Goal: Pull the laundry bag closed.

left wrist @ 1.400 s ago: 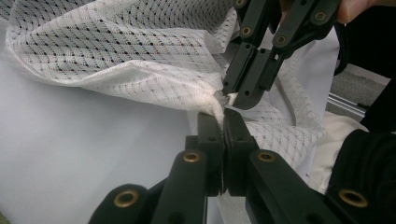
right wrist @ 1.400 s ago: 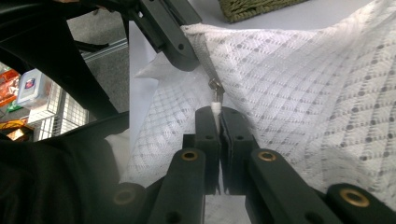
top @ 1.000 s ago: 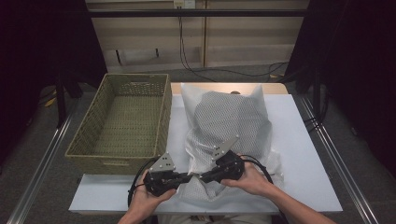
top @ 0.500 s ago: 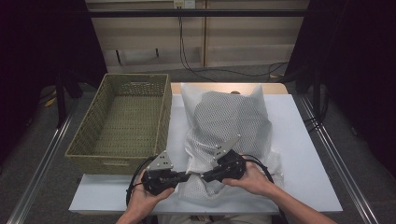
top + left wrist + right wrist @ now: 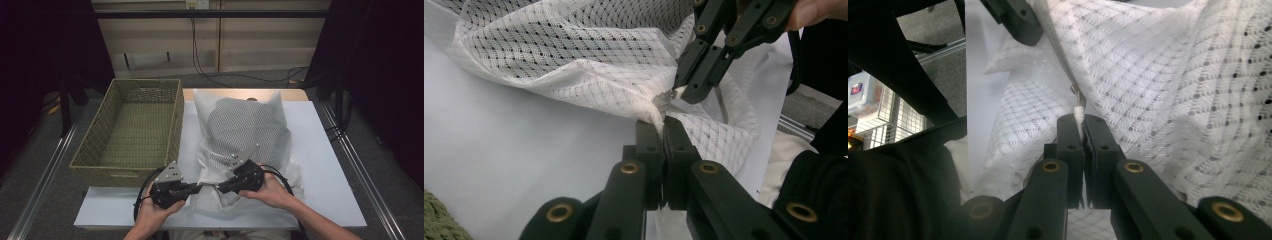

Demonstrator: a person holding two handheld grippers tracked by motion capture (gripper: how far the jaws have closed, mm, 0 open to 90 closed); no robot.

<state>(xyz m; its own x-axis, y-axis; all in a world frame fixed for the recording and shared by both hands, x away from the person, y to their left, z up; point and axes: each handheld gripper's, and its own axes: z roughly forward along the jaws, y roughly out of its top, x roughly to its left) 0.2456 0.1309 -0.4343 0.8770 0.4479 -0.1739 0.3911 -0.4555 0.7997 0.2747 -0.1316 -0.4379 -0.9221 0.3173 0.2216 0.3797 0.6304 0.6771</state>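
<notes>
The mesh bag [image 5: 240, 145] lies on the white table [image 5: 325, 165], its length running from the near edge toward the far edge, with its near end bunched between the two grippers. A wicker basket [image 5: 132, 132] stands on the table's left part, just beside the bag and overhanging the table's left edge. Bare table shows to the right of the bag; past the table are grey floor, metal rails and dark curtains on both sides. The left gripper [image 5: 663, 125] has its jaws pressed together on a fold of the bag's edge. The right gripper [image 5: 1081, 122] pinches a small white zipper tab [image 5: 1078, 114] on the bag, its tips almost meeting the left gripper's.
</notes>
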